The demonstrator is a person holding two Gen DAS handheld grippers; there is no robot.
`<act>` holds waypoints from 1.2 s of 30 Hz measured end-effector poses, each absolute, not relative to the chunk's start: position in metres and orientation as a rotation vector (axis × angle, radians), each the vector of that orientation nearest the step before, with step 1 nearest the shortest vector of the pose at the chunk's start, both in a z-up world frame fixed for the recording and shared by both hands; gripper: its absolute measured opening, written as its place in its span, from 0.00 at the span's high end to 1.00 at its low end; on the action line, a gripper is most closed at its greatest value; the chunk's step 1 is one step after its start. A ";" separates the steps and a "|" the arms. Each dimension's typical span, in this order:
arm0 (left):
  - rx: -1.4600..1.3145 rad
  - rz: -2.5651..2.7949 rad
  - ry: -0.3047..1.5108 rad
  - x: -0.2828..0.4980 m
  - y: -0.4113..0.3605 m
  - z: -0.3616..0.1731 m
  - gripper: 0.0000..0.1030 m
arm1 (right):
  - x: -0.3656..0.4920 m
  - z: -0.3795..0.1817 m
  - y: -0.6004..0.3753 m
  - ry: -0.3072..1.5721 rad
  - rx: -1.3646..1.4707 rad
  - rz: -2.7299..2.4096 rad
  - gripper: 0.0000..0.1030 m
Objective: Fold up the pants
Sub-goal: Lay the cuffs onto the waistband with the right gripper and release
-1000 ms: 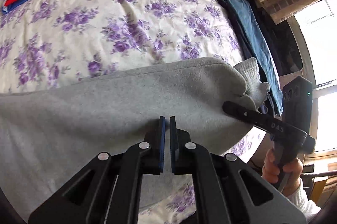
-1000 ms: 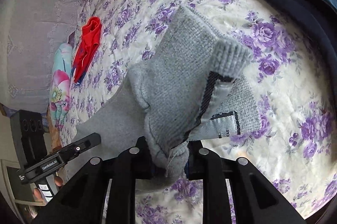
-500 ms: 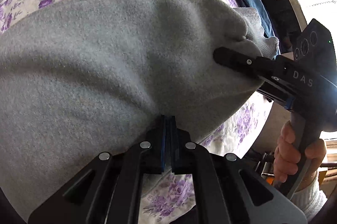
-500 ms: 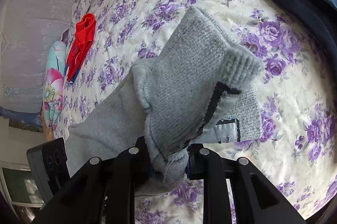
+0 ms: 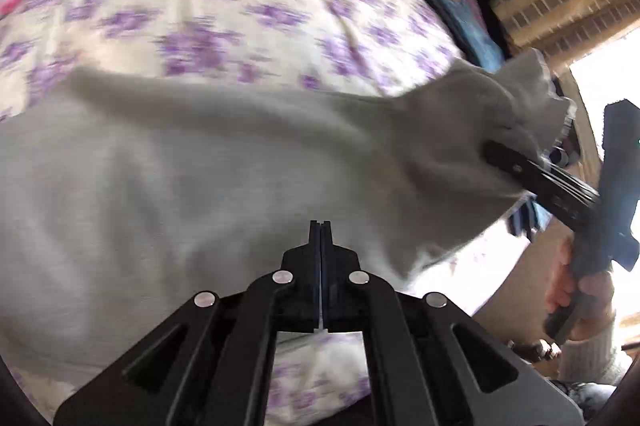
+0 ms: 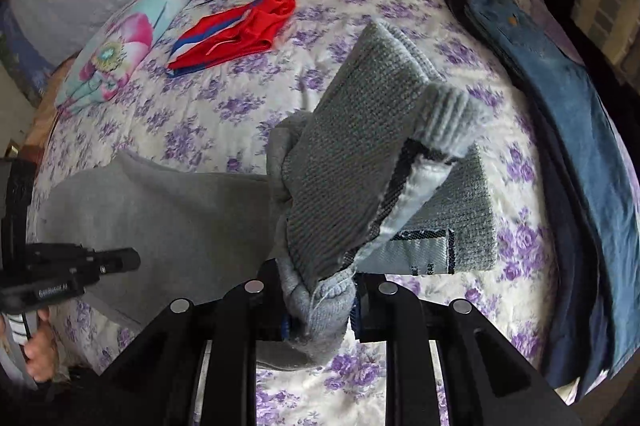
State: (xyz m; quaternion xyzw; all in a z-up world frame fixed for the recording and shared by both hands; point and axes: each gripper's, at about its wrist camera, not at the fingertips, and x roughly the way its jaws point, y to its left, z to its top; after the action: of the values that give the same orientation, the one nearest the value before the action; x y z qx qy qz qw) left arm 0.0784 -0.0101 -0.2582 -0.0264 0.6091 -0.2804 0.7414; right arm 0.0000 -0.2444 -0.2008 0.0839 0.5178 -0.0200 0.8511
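The grey sweatpants [image 5: 192, 186] are stretched across the floral bed between my two grippers. My left gripper [image 5: 321, 226] is shut with its fingers pressed together against the pants' near edge; whether cloth is pinched between them is hidden. It also shows at the left of the right wrist view [image 6: 120, 260]. My right gripper [image 6: 318, 310] is shut on the bunched ribbed waistband [image 6: 360, 162], which stands up in front of the camera with its inner label showing. It appears at the right of the left wrist view [image 5: 504, 156].
Red shorts [image 6: 236, 34] lie folded at the far side of the bed. Blue jeans [image 6: 560, 130] lie along the right edge. A flowered pillow [image 6: 116, 54] sits at the far left. The purple-flowered bedspread [image 6: 224, 114] covers the bed.
Both grippers have lifted and pulled back with the pants. More of the bed shows now, with the red shorts and jeans back in sight. The left view is motion-blurred.
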 end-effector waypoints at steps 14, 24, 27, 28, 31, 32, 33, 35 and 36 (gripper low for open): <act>-0.368 -0.158 1.328 0.110 0.213 -0.304 0.99 | 0.044 -0.267 -0.025 1.128 -0.471 0.156 0.76; -0.391 -0.185 1.324 0.109 0.210 -0.309 0.99 | 0.028 -0.255 -0.028 1.275 -0.304 0.453 0.53; -0.381 -0.191 1.325 0.110 0.210 -0.309 0.99 | 0.036 -0.246 -0.039 1.346 -0.167 0.512 0.62; -0.379 -0.196 1.326 0.110 0.210 -0.309 0.99 | 0.040 -0.237 -0.044 1.358 -0.110 0.535 0.62; -0.384 -0.208 1.326 0.111 0.211 -0.310 0.99 | 0.049 -0.202 -0.056 1.289 -0.029 0.544 0.62; -0.389 -0.210 1.325 0.110 0.212 -0.310 0.99 | 0.053 -0.196 -0.058 1.262 -0.038 0.531 0.65; -0.395 -0.211 1.323 0.110 0.212 -0.311 0.99 | 0.058 -0.195 -0.057 1.248 -0.055 0.514 0.74; -0.402 -0.211 1.320 0.109 0.213 -0.311 0.99 | 0.071 -0.209 -0.052 1.275 -0.036 0.511 0.76; -0.405 -0.212 1.322 0.109 0.214 -0.311 0.99 | 0.077 -0.224 -0.048 1.306 -0.019 0.511 0.76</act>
State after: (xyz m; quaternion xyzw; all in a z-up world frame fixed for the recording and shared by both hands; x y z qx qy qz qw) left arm 0.1094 0.2137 -0.3106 -0.1863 0.6083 -0.0976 0.7653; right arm 0.0775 -0.0481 -0.2236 -0.0089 0.6008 0.2352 0.7639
